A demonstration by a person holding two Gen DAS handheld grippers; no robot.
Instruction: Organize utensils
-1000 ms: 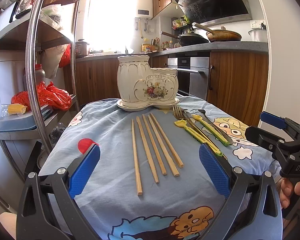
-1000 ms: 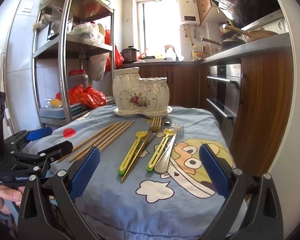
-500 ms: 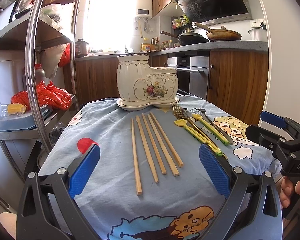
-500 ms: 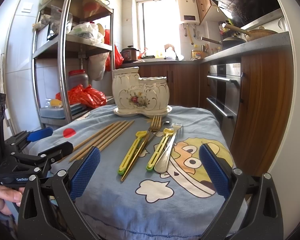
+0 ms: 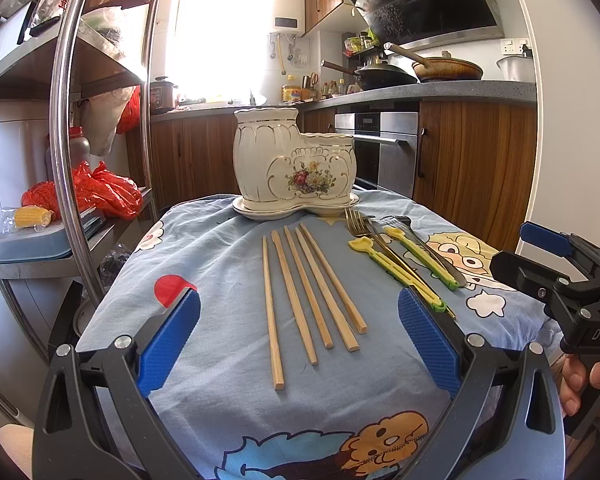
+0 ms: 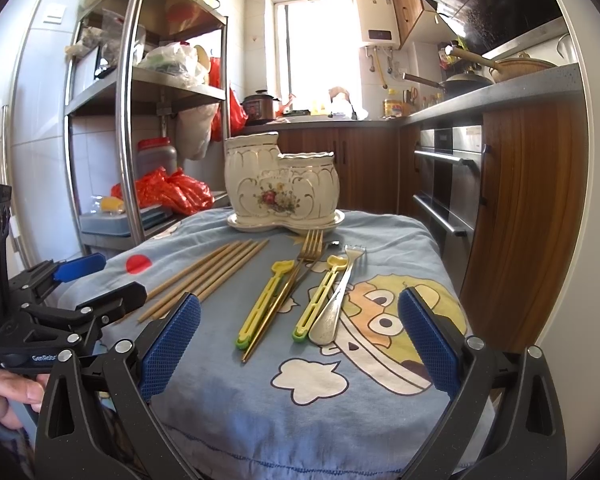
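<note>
Nothing moved since earlier frames: five chopsticks (image 5: 308, 292), forks (image 6: 310, 246), holder (image 5: 296, 164) on cloth (image 5: 228, 256); left gripper (image 5: 299, 344), right gripper (image 6: 299, 344) both released, empty.

Strong daylight pours in through the window (image 5: 220, 36) at the back of the kitchen, which is blown out to pure white in both views and washes a haze over the wall around it. The cloth (image 6: 340, 380) on the table is evenly and brightly lit, with only soft, short shadows beside the chopsticks (image 5: 308, 292). Glare streaks run down the steel rack post (image 5: 62, 120). Both pictures are sharp in the middle; fisheye distortion bows straight lines near the edges, and the corners fall off into black.
</note>
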